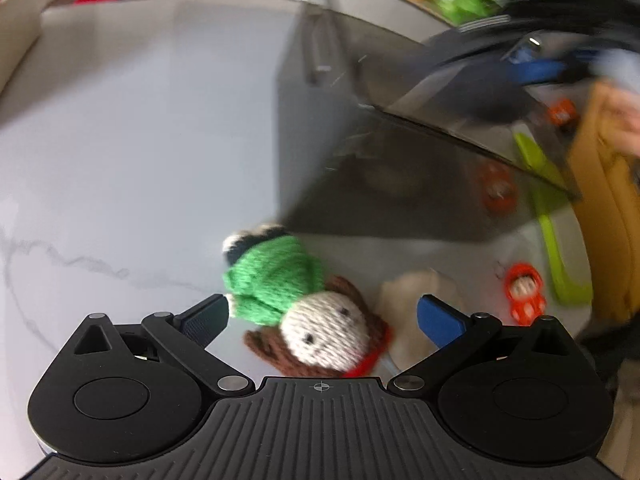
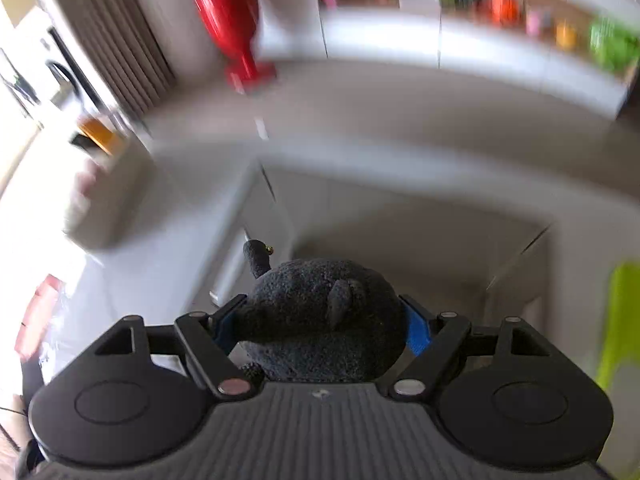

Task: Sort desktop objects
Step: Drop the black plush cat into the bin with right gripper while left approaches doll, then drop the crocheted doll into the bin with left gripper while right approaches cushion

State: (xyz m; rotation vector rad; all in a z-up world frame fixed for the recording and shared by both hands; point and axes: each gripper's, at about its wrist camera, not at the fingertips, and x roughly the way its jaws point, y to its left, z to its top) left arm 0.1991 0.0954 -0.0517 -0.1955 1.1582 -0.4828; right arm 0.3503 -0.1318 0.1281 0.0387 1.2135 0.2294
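A knitted doll (image 1: pixel 304 312) with a green body, cream face and brown hair lies on the white marble table (image 1: pixel 120 160). My left gripper (image 1: pixel 322 316) is open with the doll between its fingers, not clamped. My right gripper (image 2: pixel 320 324) is shut on a dark grey plush toy (image 2: pixel 320 320) and holds it in the air above a white open box (image 2: pixel 400 248). The right wrist view is blurred by motion.
A dark transparent bin (image 1: pixel 400 168) stands right of the doll. Small orange toys (image 1: pixel 524 292) and a lime green strip (image 1: pixel 556 248) lie at the right, beside a cardboard box (image 1: pixel 608 200). A beige piece (image 1: pixel 416 304) lies by the doll. A red vase (image 2: pixel 232 28) stands far off.
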